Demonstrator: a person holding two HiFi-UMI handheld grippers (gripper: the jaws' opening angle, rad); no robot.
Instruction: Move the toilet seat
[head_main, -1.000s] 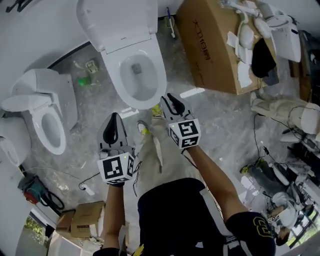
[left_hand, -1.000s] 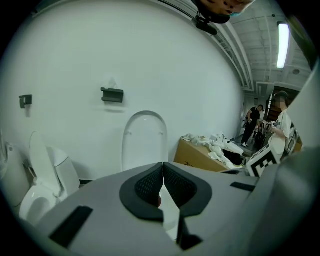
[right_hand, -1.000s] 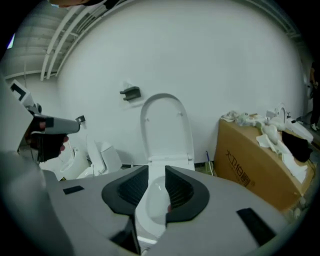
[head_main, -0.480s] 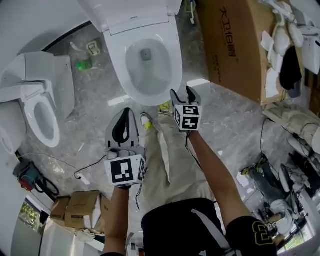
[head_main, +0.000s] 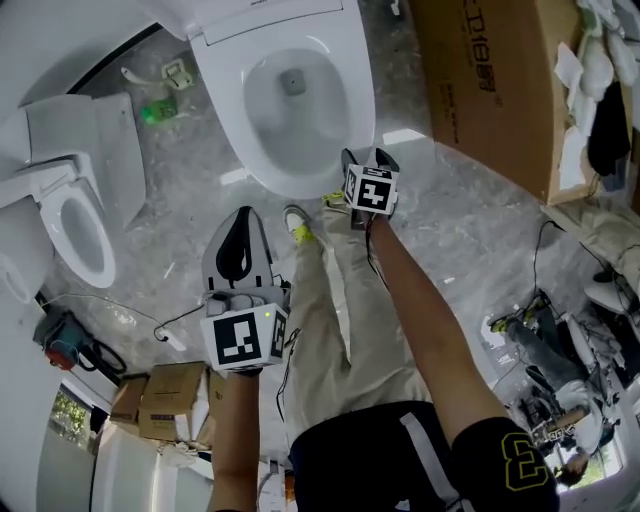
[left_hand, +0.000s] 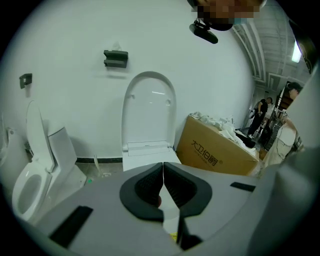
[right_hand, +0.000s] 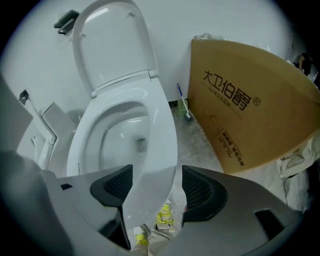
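Your right gripper's (right_hand: 155, 187) jaws are opening astride the front edge of the seat (right_hand: 156, 142), which lies down on the toilet (head_main: 290, 85), probably for a lifting grip; your left gripper (left_hand: 163, 166), jaws closed and empty, hangs short of the toilet.

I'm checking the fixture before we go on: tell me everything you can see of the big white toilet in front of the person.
The toilet is glossy white, ceramic by its look, and stands on the grey floor. Its lid stands upright; the oval bowl is open, a drain hole at its bottom. The right gripper, jaws opening, straddles the front rim, pads apparently not pressing it.
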